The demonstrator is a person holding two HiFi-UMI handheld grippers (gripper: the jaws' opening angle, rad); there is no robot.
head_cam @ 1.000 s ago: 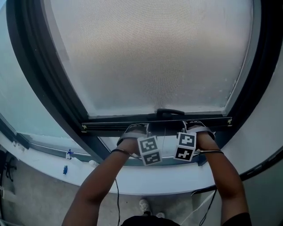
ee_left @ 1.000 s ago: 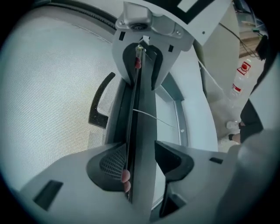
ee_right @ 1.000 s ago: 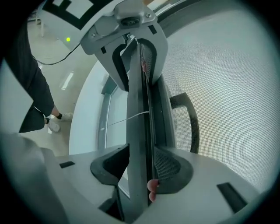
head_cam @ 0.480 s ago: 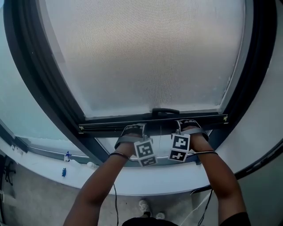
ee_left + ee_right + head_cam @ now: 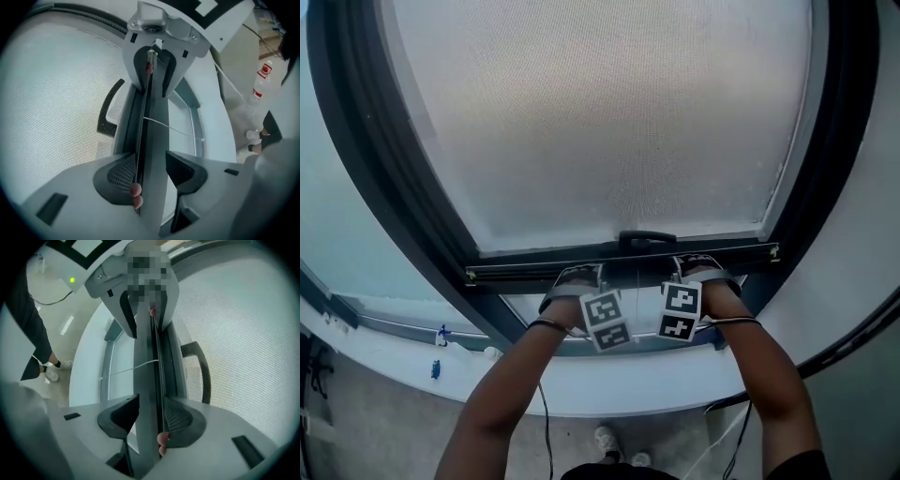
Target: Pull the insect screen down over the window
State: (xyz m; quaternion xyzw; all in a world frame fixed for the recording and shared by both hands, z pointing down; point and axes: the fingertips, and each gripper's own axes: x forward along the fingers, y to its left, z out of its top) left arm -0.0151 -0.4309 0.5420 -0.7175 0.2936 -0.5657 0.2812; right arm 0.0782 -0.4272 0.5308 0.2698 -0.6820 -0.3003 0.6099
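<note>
Two forearms (image 5: 511, 389) reaching up from below toward a dark window frame (image 5: 389, 178), white sill (image 5: 609, 389) passing beneath them. At their ends, left gripper (image 5: 577, 278) and right gripper (image 5: 698, 266) side by side. Each clamped on the dark bottom bar (image 5: 623, 262) of the insect screen (image 5: 609, 112), one jaw pressed against either face of the bar. A thin white cord (image 5: 164, 125) leading off the bar toward the sill side. Just beyond the grippers, a black curved handle (image 5: 647, 239) centred on the bar's upper edge. Grey mesh drawn over nearly the whole opening. Bar sitting low, near the bottom of the frame, with a narrow strip of pane (image 5: 523, 307) uncovered below it.
</note>
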